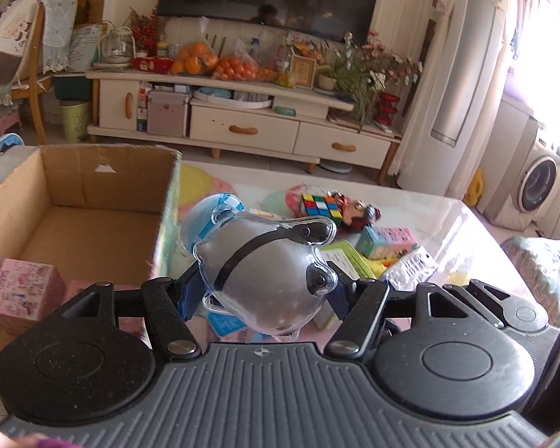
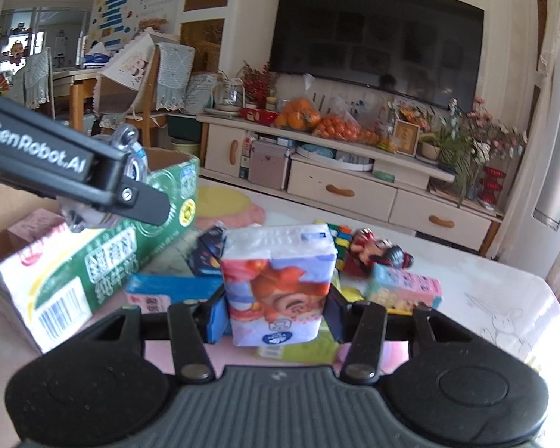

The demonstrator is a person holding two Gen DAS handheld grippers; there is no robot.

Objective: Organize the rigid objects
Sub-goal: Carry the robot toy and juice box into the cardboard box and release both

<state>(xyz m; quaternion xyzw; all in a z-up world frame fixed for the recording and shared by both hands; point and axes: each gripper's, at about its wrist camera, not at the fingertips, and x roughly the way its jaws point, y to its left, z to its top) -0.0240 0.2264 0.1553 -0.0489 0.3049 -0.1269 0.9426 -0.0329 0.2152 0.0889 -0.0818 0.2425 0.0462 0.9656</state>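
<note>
My left gripper (image 1: 265, 293) is shut on a clear plastic capsule toy (image 1: 265, 261) with a grey body and a black band, held above the table just right of an open cardboard carton (image 1: 104, 171). A pink box (image 1: 22, 291) stands inside the carton. In the right wrist view, my right gripper (image 2: 276, 315) is shut on a small colourful printed box (image 2: 278, 280), lifted over the clutter. One of the left gripper's fingers (image 2: 145, 203) shows there at the upper left, over the carton's green printed wall (image 2: 112, 257).
On the table behind lie a Rubik's cube (image 1: 321, 205), a doll figure (image 1: 358, 212), a pastel box (image 1: 386, 240) and a blue box (image 2: 175, 287). A TV cabinet (image 1: 242, 127) with oranges stands beyond the table's far edge.
</note>
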